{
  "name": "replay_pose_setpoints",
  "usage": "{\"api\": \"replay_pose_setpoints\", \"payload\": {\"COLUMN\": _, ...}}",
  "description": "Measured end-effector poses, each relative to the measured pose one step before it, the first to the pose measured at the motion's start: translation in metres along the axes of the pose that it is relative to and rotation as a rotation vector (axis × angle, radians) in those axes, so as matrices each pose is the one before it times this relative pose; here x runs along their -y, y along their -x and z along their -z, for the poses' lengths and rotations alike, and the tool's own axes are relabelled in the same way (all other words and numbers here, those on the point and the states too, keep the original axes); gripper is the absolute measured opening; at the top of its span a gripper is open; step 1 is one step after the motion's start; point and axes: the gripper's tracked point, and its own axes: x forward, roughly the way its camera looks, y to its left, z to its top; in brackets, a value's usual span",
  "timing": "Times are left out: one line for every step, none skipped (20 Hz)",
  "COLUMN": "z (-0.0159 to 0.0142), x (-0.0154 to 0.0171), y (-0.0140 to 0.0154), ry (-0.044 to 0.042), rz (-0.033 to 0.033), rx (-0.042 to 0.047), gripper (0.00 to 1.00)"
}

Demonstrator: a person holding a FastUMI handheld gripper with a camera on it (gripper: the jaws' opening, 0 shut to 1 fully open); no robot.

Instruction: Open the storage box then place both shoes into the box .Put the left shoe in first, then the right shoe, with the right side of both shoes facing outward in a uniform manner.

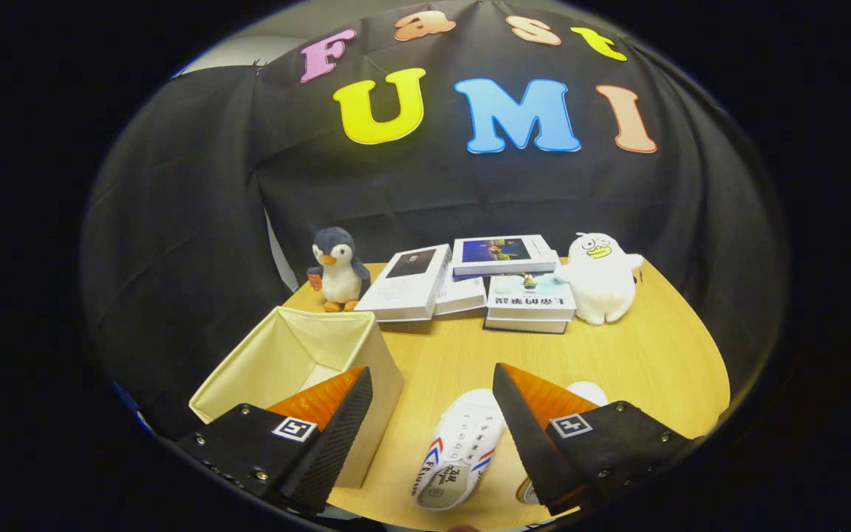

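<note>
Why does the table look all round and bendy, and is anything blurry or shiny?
In the gripper view the fisheye lens curves the light wooden table and bends the cream fabric storage box. The open gripper and white canvas shoe with red and blue stripes between its fingers look sharp, as do the penguin plush toy and stacked books. Lighting is soft, with no strong glare.

One open storage box (300, 362), two white shoes (461, 451), four books (407, 284), two plush toys (337, 270)
</note>
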Motion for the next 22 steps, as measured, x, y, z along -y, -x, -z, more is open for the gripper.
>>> {"api": "replay_pose_setpoints", "payload": {"z": 0.0077, "x": 0.00599, "y": -0.00453, "ry": -0.00359, "rz": 0.00861, "rx": -0.0154, "gripper": 0.99}}
{"api": "replay_pose_setpoints", "payload": {"z": 0.00991, "x": 0.00687, "y": -0.00567, "ry": -0.0069, "rz": 0.0067, "rx": -0.02042, "gripper": 0.99}}
{"api": "replay_pose_setpoints", "payload": {"z": 0.00755, "x": 0.00479, "y": -0.00468, "ry": -0.00996, "rz": 0.00466, "rx": -0.01862, "gripper": 0.99}}
{"api": "replay_pose_setpoints", "payload": {"z": 0.01043, "x": 0.00591, "y": -0.00686, "ry": -0.01825, "rz": 0.0034, "rx": -0.02457, "gripper": 0.99}}
{"api": "replay_pose_setpoints", "payload": {"z": 0.00764, "x": 0.00383, "y": -0.0051, "ry": -0.01856, "rz": 0.00062, "rx": -0.02122, "gripper": 0.99}}
{"api": "replay_pose_setpoints", "payload": {"z": 0.00803, "x": 0.00396, "y": -0.00424, "ry": -0.02171, "rz": -0.00003, "rx": -0.02211, "gripper": 0.99}}
{"api": "replay_pose_setpoints", "payload": {"z": 0.00717, "x": 0.0038, "y": -0.00412, "ry": -0.01851, "rz": 0.00174, "rx": -0.0204, "gripper": 0.99}}
{"api": "replay_pose_setpoints", "payload": {"z": 0.00674, "x": 0.00373, "y": -0.00444, "ry": -0.01457, "rz": 0.00049, "rx": -0.01881, "gripper": 0.99}}
{"api": "replay_pose_setpoints", "payload": {"z": 0.00865, "x": 0.00188, "y": -0.00129, "ry": -0.01013, "rz": -0.00271, "rx": -0.02674, "gripper": 0.99}}
{"api": "replay_pose_setpoints", "payload": {"z": 0.00671, "x": 0.00288, "y": -0.0041, "ry": -0.0014, "rz": 0.00007, "rx": -0.02323, "gripper": 0.99}}
{"api": "replay_pose_setpoints", "payload": {"z": 0.00568, "x": 0.00525, "y": -0.0051, "ry": 0.00821, "rz": 0.00955, "rx": -0.02186, "gripper": 0.99}}
{"api": "replay_pose_setpoints", "payload": {"z": 0.00582, "x": 0.00429, "y": -0.00371, "ry": 0.0136, "rz": 0.01018, "rx": -0.02121, "gripper": 0.99}}
{"api": "replay_pose_setpoints", "payload": {"z": 0.00489, "x": 0.00263, "y": -0.00446, "ry": 0.01364, "rz": 0.00977, "rx": -0.01877, "gripper": 0.99}}
{"api": "replay_pose_setpoints", "payload": {"z": 0.00645, "x": 0.00218, "y": -0.00397, "ry": 0.01131, "rz": 0.00824, "rx": -0.01986, "gripper": 0.99}}
{"api": "replay_pose_setpoints", "payload": {"z": 0.00645, "x": 0.00193, "y": -0.0037, "ry": 0.00991, "rz": 0.00906, "rx": -0.02717, "gripper": 0.99}}
{"api": "replay_pose_setpoints", "payload": {"z": 0.00906, "x": 0.00351, "y": -0.00548, "ry": 0.01352, "rz": 0.0154, "rx": -0.03532, "gripper": 0.99}}
{"api": "replay_pose_setpoints", "payload": {"z": 0.0078, "x": 0.00336, "y": -0.00325, "ry": 0.01699, "rz": 0.01567, "rx": -0.03322, "gripper": 0.99}}
{"api": "replay_pose_setpoints", "payload": {"z": 0.00534, "x": 0.00067, "y": -0.00523, "ry": 0.01624, "rz": 0.00861, "rx": -0.02672, "gripper": 0.99}}
{"api": "replay_pose_setpoints", "payload": {"z": 0.00331, "x": -0.00073, "y": -0.00292, "ry": 0.00929, "rz": -0.00243, "rx": -0.01491, "gripper": 0.99}}
{"api": "replay_pose_setpoints", "payload": {"z": -0.00031, "x": 0.0005, "y": -0.0006, "ry": -0.00054, "rz": -0.00141, "rx": 0.00211, "gripper": 0.99}}
{"api": "replay_pose_setpoints", "payload": {"z": 0.00088, "x": -0.00051, "y": -0.00092, "ry": -0.00701, "rz": -0.00905, "rx": -0.00614, "gripper": 1.0}}
{"api": "replay_pose_setpoints", "payload": {"z": 0.00273, "x": -0.00272, "y": -0.00177, "ry": -0.01278, "rz": -0.01869, "rx": -0.01085, "gripper": 0.97}}
